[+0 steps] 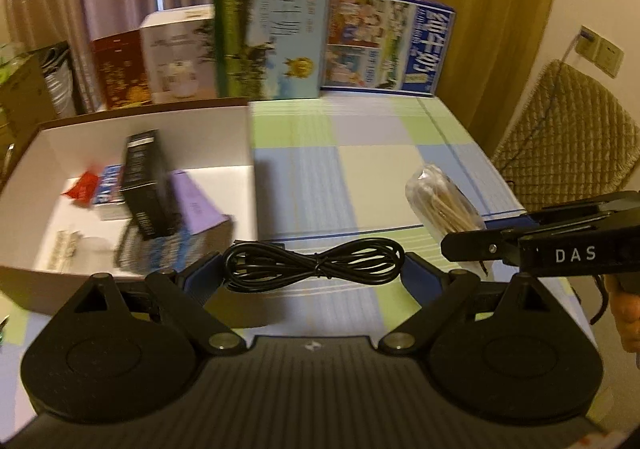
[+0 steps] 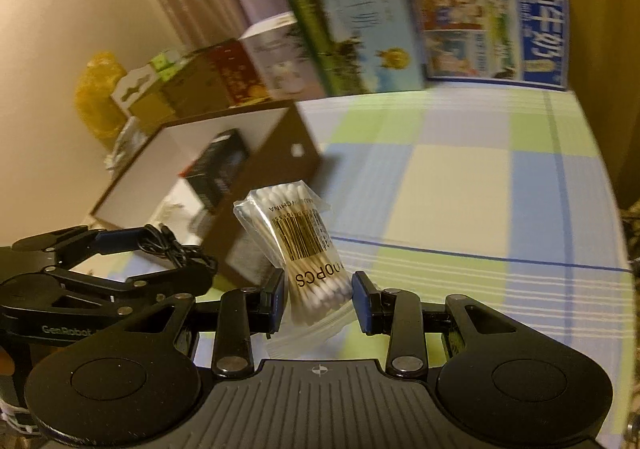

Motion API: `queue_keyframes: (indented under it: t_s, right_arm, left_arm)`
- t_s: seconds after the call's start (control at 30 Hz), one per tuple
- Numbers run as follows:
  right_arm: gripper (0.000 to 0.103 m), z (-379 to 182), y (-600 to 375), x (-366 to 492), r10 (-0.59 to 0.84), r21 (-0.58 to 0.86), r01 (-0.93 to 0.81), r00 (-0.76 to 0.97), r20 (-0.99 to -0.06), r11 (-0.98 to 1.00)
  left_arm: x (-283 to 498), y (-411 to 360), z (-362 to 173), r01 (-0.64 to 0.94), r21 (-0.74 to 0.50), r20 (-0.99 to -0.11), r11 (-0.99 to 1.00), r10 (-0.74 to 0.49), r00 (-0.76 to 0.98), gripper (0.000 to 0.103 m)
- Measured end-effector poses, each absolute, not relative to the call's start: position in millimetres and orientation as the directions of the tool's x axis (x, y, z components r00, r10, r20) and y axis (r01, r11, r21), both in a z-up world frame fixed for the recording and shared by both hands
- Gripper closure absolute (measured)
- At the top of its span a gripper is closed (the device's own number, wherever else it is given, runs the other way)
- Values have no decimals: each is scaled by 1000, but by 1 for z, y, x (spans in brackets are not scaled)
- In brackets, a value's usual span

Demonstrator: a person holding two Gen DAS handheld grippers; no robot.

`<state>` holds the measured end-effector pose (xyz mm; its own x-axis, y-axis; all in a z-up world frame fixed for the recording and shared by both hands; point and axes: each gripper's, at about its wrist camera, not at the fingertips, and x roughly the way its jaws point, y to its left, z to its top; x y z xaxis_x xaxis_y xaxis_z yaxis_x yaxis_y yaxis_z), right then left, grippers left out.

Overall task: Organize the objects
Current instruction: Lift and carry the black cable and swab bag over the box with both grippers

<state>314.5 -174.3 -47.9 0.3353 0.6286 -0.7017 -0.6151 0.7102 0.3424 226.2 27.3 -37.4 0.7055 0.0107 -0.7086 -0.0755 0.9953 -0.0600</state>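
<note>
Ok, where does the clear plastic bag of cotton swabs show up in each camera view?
Left wrist view: the clear plastic bag of cotton swabs is at right of centre, gripped by the right gripper coming in from the right edge.
Right wrist view: lower centre, between the right gripper's fingers, barcode facing the camera.
Shared landmark: the open brown cardboard box with white inside, left of the bag in both.

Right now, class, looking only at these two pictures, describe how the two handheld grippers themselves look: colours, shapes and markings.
Both are black. The left gripper has a ribbed grey-black base, two round discs, linkage arms with silver pivot pins and blue finger pads. The right gripper is built the same; seen side-on from the left camera it carries white letters "DAS". "GenRobot" is printed on the left one's side. No sleeves are visible.
</note>
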Motion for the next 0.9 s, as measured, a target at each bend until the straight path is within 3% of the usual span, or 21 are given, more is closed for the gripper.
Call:
queue_keyframes:
  t_s: [0.53,0.9]
  right_arm:
    - [71,-41,-39,292,697,380,-681,269,-665,626]
    - [71,-58,23,308,624,380,-564,335,-706,733]
  left_arm:
    - [193,152,-19,-232,-22,-689,972,154,709,10]
    - [208,213,-24,-222,-9,-692,975,154,705,10]
